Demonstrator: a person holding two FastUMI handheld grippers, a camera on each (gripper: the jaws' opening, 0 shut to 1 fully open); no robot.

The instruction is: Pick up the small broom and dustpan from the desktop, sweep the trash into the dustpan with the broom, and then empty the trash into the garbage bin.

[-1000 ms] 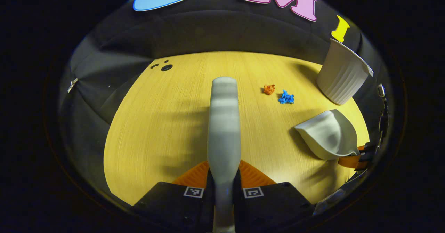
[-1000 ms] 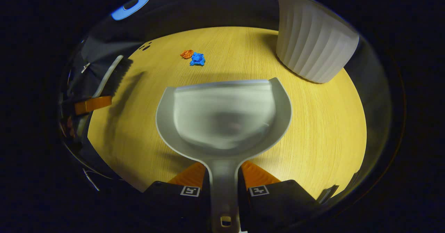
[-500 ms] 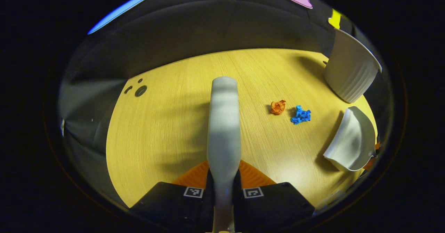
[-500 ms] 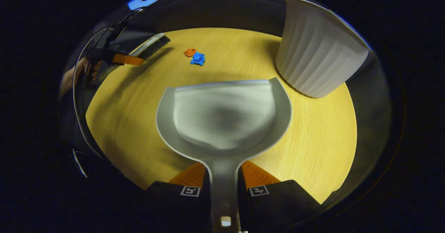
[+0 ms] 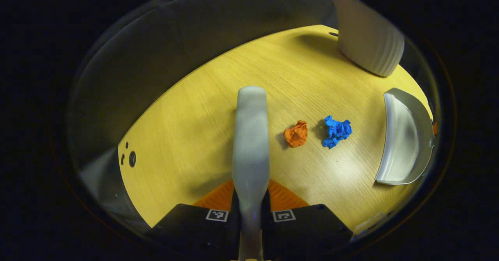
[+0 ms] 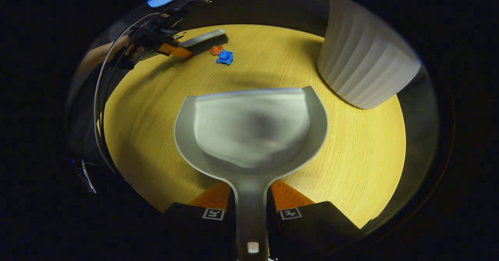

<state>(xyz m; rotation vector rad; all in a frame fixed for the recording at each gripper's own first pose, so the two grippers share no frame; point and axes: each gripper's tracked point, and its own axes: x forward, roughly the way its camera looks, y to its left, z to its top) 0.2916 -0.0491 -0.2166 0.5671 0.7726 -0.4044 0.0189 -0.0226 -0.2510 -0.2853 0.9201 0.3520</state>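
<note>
Broom carried across to the trash; dustpan has kept its place before the bin.

In the left gripper view, the left gripper has its fingers clenched on the grey plastic small broom, just beside the crumpled orange paper scrap and the crumpled blue paper scrap mid-counter. In the right gripper view, the right gripper grips the handle of the grey plastic dustpan, facing the scraps, near the white ribbed garbage bin at the counter's far edge.
</note>
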